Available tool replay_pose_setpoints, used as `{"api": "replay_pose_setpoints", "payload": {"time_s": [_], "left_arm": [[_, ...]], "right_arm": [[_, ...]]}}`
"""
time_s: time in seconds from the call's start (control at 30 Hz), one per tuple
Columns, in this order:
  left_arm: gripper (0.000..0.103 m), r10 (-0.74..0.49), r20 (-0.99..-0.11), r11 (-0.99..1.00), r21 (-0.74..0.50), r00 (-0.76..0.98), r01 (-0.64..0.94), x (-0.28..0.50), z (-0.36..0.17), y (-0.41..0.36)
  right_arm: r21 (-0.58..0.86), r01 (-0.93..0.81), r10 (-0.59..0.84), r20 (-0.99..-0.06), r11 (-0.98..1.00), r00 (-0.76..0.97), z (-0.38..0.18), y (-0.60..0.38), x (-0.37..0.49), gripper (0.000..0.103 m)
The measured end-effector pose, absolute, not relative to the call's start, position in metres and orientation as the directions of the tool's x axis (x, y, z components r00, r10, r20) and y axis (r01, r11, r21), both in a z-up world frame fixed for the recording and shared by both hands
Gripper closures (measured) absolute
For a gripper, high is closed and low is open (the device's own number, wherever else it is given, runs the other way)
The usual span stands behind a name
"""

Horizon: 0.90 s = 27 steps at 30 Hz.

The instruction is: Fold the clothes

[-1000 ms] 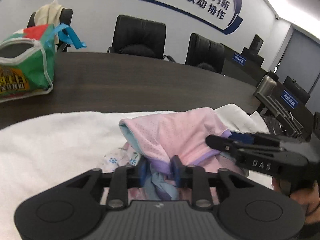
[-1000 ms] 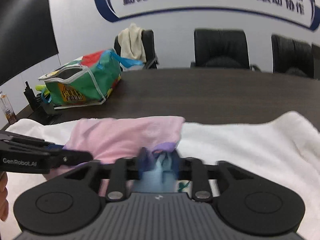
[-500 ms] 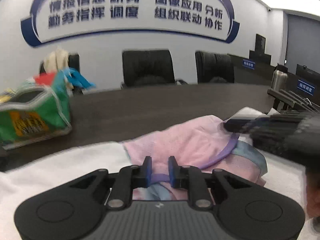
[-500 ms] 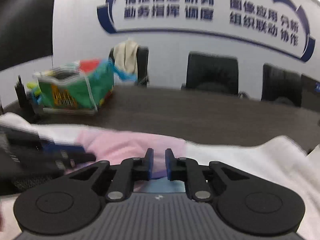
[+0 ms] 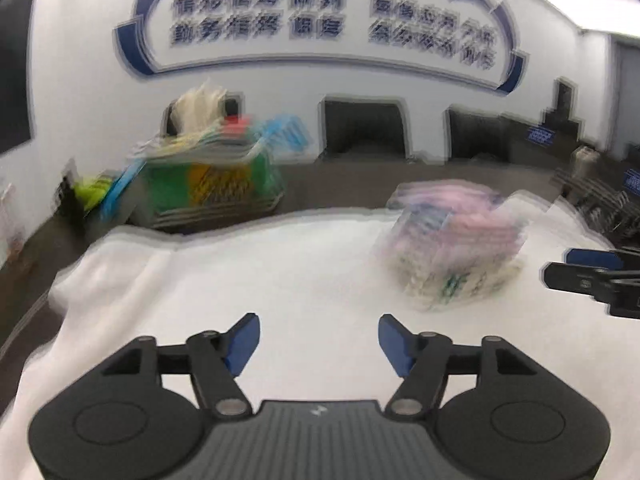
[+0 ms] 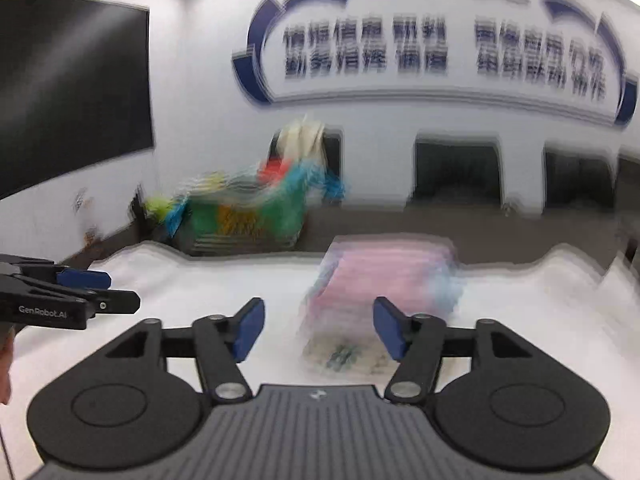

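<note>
Wall lettering (image 5: 332, 16) in blue is stretching across the white back wall in both views, smeared by blur and unreadable, while only the right wrist view is showing a large dark screen (image 6: 72, 92) filling its upper left corner; the left wrist view is catching just a dark sliver of it at the left edge. Black office chairs (image 6: 456, 168) are lining the far side of a dark table (image 5: 360, 182), and a white towel (image 5: 280, 272) is covering the near part of that table under both grippers. A green, orange and red bag (image 5: 216, 176) is sitting at the far left of the towel's back edge, with a pale cloth draped on the chair behind it. The folded pink garment (image 6: 384, 280), with pale printed fabric showing at its near lower edge, is lying on the towel; the right wrist view is showing it straight ahead, just beyond its fingertips, whereas the left wrist view is placing it off to the right and farther away. The left gripper (image 5: 319, 344) is hovering level over bare towel with its blue-padded fingers spread wide and nothing between them; in the right wrist view it is entering from the left edge with part of a hand below it. The right gripper (image 6: 319, 328) is likewise spread wide and gripping nothing, and the left wrist view is showing only its tips at the right edge.
</note>
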State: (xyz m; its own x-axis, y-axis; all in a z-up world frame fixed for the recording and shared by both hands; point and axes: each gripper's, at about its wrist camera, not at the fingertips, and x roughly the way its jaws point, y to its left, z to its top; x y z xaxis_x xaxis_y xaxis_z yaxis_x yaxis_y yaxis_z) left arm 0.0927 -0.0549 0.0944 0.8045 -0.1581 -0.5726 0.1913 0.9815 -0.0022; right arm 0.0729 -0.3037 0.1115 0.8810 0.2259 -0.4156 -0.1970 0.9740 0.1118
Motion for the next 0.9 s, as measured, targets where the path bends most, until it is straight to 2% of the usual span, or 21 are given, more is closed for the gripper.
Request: {"api": "replay_pose_setpoints", "payload": {"time_s": [0.1, 0.17, 0.2, 0.23, 0.27, 0.33, 0.4, 0.47, 0.5, 0.73, 0.9], "left_arm": [[0.038, -0.075, -0.654, 0.995, 0.0, 0.752, 0.099, 0.072, 0.048, -0.024], [0.038, 0.001, -0.677, 0.998, 0.051, 0.736, 0.046, 0.057, 0.023, -0.011], [0.035, 0.019, -0.661, 0.997, 0.071, 0.75, 0.037, 0.049, 0.015, -0.006], [0.027, 0.036, -0.645, 0.996, 0.089, 0.763, 0.028, 0.042, 0.008, -0.001], [0.024, 0.029, -0.648, 0.997, 0.071, 0.761, 0.022, 0.039, 0.007, 0.003], [0.024, 0.016, -0.652, 0.999, 0.035, 0.758, 0.009, 0.033, 0.006, 0.011], [0.024, 0.034, -0.64, 0.999, 0.05, 0.768, -0.003, 0.025, 0.008, 0.009], [0.024, 0.029, -0.639, 0.998, 0.063, 0.768, 0.014, 0.022, 0.009, 0.003], [0.024, 0.019, -0.644, 0.998, 0.059, 0.765, 0.025, 0.023, 0.011, -0.001], [0.023, 0.019, -0.639, 1.0, 0.012, 0.769, -0.014, 0.008, 0.01, -0.005], [0.012, 0.096, -0.622, 0.995, 0.091, 0.777, -0.05, 0.007, 0.006, -0.02]], "right_arm": [[0.18, -0.194, 0.26, -0.509, 0.964, 0.821, 0.064, -0.276, 0.051, 0.039], [0.173, -0.165, 0.233, -0.548, 0.971, 0.804, 0.04, -0.257, 0.038, 0.028], [0.159, -0.154, 0.218, -0.564, 0.975, 0.797, 0.03, -0.248, 0.032, 0.026], [0.146, -0.143, 0.201, -0.579, 0.979, 0.79, 0.02, -0.239, 0.026, 0.024], [0.128, -0.141, 0.19, -0.593, 0.982, 0.783, 0.014, -0.23, 0.021, 0.024], [0.098, -0.139, 0.17, -0.605, 0.985, 0.778, 0.005, -0.215, 0.014, 0.02], [0.068, -0.105, 0.125, -0.614, 0.992, 0.78, -0.001, -0.209, 0.008, 0.017], [0.04, -0.065, 0.076, -0.609, 0.997, 0.789, -0.003, -0.208, 0.001, 0.002], [0.033, -0.034, 0.047, -0.602, 0.999, 0.797, 0.0, -0.214, -0.004, 0.0], [0.055, 0.016, 0.022, -0.63, 0.998, 0.777, -0.005, -0.227, -0.013, 0.0], [0.015, 0.017, -0.003, -0.64, 1.0, 0.769, -0.006, -0.22, -0.015, 0.0]]}}
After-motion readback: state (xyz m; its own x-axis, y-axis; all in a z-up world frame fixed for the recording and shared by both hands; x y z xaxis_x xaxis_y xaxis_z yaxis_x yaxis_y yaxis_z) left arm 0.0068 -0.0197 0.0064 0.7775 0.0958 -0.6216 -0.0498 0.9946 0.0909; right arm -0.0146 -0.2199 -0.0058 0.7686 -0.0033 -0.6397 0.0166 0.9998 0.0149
